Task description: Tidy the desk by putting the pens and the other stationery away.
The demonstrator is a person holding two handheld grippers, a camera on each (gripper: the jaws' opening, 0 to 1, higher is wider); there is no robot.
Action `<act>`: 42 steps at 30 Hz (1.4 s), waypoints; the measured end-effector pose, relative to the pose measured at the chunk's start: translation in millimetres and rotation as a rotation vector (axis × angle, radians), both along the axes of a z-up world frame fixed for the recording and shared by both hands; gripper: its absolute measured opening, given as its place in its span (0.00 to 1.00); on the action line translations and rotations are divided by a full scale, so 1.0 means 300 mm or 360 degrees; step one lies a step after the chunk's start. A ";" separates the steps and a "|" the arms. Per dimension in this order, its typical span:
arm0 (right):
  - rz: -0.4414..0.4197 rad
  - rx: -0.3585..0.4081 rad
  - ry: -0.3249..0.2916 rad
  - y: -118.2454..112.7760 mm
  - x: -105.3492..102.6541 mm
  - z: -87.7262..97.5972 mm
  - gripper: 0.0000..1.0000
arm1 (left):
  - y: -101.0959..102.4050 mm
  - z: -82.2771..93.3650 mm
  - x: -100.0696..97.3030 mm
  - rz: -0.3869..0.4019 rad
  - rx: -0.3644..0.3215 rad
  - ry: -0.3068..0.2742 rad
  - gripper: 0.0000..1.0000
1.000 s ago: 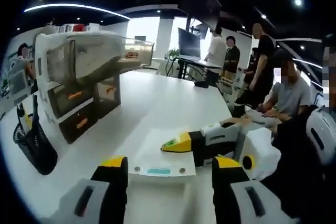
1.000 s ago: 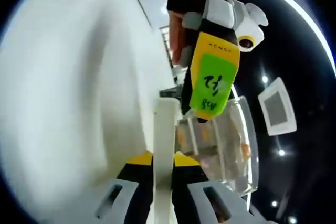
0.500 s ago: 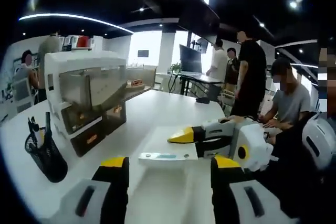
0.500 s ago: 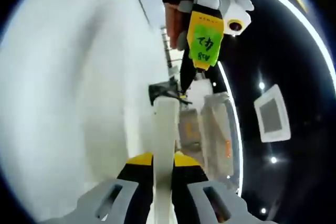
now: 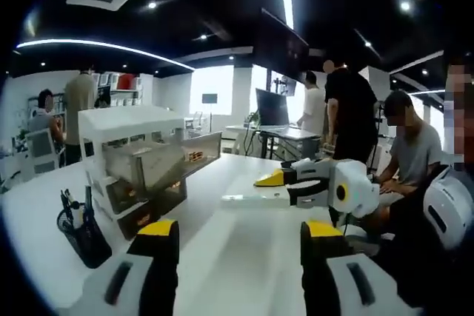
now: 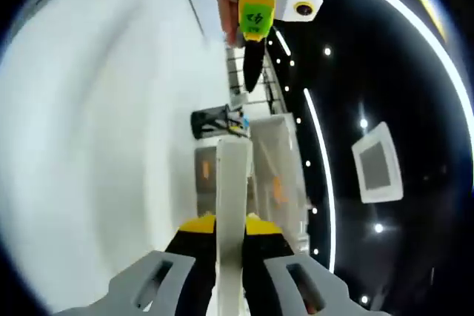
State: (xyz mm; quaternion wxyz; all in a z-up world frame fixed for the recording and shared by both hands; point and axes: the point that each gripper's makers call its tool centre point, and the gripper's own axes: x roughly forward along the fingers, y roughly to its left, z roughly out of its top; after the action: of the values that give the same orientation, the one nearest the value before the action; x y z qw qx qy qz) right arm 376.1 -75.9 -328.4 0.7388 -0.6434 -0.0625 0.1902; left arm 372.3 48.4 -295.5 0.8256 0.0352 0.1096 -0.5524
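My right gripper [image 5: 275,180] comes in from the right and hangs above the white desk [image 5: 229,264], shut on a flat white item [image 5: 254,199] held level. In the right gripper view the same white item [image 6: 233,175] stands edge-on between the shut yellow-tipped jaws of that gripper [image 6: 231,221]. My left gripper [image 5: 238,231] is open with nothing between its jaws, low over the desk; it also shows as a small yellow and green body [image 6: 254,16] held by a hand. A black mesh pen holder [image 5: 81,233] with pens stands at the left.
A white drawer unit [image 5: 137,157] with clear drawers stands on the desk, its top drawer [image 5: 174,159] pulled out toward the held item. Pen holder [image 6: 215,120] and drawer unit [image 6: 275,175] lie ahead of the right gripper. Several people stand and sit at the far right.
The right gripper has lifted the white item off the desk to about drawer height. The left gripper has drawn back and looks smaller in the right gripper view. Both cameras moved.
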 end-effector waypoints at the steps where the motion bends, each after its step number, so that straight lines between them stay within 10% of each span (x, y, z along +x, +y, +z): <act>1: 0.0007 0.0008 -0.0003 -0.005 -0.005 0.009 0.09 | 0.004 0.004 0.000 0.0006 -0.0009 -0.0004 0.66; 18: 0.0001 0.0013 -0.0091 -0.118 -0.113 0.158 0.09 | 0.074 0.054 -0.100 0.0127 -0.0135 -0.0120 0.72; 42: 0.0100 -0.0098 -0.0109 -0.151 -0.172 0.177 0.09 | 0.203 0.090 -0.213 0.0238 -0.0346 -0.0201 0.70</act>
State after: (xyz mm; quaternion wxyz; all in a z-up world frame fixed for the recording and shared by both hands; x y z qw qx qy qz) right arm 324.5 -121.2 -275.1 0.7097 -0.6698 -0.1020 0.1931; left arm 308.5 109.4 -268.4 0.8686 -0.0280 -0.0007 -0.4947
